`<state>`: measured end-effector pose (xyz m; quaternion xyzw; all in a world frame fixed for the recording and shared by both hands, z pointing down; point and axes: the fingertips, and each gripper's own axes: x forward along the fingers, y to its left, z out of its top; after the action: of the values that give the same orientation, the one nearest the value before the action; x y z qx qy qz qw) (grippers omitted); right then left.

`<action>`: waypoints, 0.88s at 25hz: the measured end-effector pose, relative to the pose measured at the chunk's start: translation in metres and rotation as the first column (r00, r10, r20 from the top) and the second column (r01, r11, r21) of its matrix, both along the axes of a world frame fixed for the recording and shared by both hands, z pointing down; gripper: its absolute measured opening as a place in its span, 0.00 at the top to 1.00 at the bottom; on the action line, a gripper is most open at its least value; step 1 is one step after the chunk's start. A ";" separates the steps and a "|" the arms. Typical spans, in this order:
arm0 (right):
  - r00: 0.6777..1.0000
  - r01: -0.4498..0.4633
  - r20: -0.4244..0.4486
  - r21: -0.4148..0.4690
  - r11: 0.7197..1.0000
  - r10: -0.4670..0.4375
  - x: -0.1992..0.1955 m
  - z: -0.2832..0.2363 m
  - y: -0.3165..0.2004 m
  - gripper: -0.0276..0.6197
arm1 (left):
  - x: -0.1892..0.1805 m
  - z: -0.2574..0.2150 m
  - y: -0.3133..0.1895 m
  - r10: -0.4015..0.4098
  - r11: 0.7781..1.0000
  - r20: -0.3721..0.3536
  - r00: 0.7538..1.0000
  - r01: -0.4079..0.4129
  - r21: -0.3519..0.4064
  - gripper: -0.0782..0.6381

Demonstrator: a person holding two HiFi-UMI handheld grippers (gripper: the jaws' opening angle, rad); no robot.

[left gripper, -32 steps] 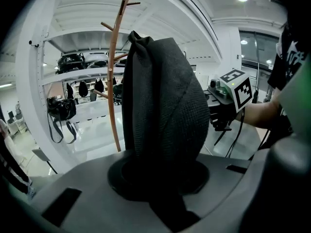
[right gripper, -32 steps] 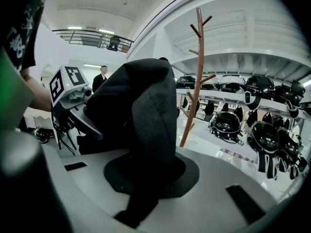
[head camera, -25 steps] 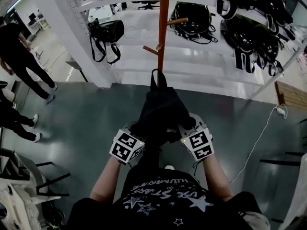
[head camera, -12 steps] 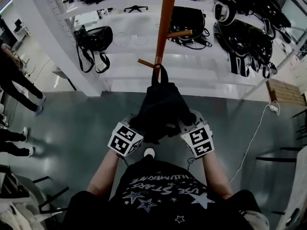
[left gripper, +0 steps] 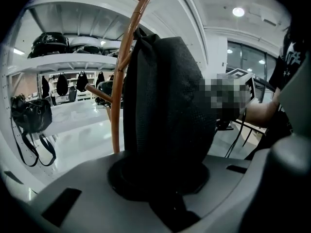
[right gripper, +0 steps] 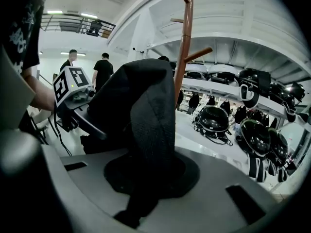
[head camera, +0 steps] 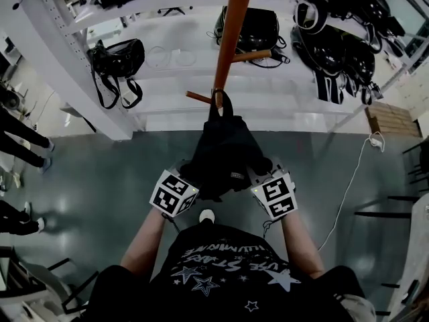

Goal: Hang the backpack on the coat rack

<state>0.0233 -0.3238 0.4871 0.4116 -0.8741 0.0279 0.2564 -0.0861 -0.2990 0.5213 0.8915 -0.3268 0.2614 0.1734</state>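
Observation:
The black backpack (head camera: pixel 224 151) hangs between both grippers in front of the orange coat rack (head camera: pixel 228 39). Its top loop (head camera: pixel 220 103) sits right by the rack's lowest peg (head camera: pixel 199 97); I cannot tell whether it touches. My left gripper (head camera: pixel 190 177) is shut on the backpack's left side, my right gripper (head camera: pixel 259 177) on its right side. In the left gripper view the backpack (left gripper: pixel 165 110) fills the centre, its fabric pinched in the left gripper (left gripper: pixel 163 183), with the coat rack (left gripper: pixel 118 96) just behind. In the right gripper view the backpack (right gripper: pixel 141 106) is pinched in the right gripper (right gripper: pixel 146 176), the coat rack (right gripper: pixel 184 47) beyond.
White shelving (head camera: pixel 167 116) stands behind the rack, with black bags (head camera: pixel 115 59) and several helmets (head camera: pixel 342 45) on it. People's legs (head camera: pixel 23 146) show at the left edge. A white cable (head camera: pixel 348 180) trails over the grey floor at the right.
Both grippers have carried the backpack forward to the rack. The top loop, earlier well short of the pole, now sits at the lowest peg.

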 end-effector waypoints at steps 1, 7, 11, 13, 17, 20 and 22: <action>1.000 -0.003 -0.007 0.000 1.000 0.003 0.001 0.004 -0.003 0.87 | -0.001 0.002 -0.002 0.003 1.000 -0.001 1.000 -0.003 -0.004 0.76; 1.000 -0.010 -0.003 -0.027 1.000 0.010 -0.004 0.005 -0.008 0.87 | -0.002 0.008 -0.009 0.004 1.000 -0.014 1.000 -0.005 -0.026 0.76; 1.000 -0.015 -0.008 -0.034 0.999 0.014 -0.007 0.010 -0.009 0.87 | -0.006 0.013 -0.011 0.005 0.999 -0.015 1.000 -0.005 -0.035 0.76; 1.000 -0.023 -0.013 -0.037 0.999 0.023 -0.006 0.014 -0.009 0.87 | -0.006 0.016 -0.012 0.013 0.999 -0.011 1.000 -0.013 -0.038 0.76; 0.999 -0.036 -0.019 -0.040 0.999 0.035 -0.004 0.016 -0.009 0.88 | -0.005 0.019 -0.015 0.034 0.999 -0.006 0.999 -0.034 -0.040 0.76; 0.999 -0.046 -0.023 -0.042 0.998 0.045 -0.003 0.017 -0.012 0.87 | -0.004 0.020 -0.018 0.047 0.998 -0.007 0.999 -0.047 -0.043 0.75; 0.998 -0.052 -0.026 -0.043 0.998 0.051 -0.001 0.018 -0.014 0.88 | -0.003 0.021 -0.020 0.052 0.998 -0.005 0.999 -0.053 -0.046 0.75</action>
<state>0.0222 -0.3380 0.5052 0.4285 -0.8591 0.0484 0.2756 -0.0894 -0.3195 0.5423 0.8960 -0.2969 0.2718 0.1875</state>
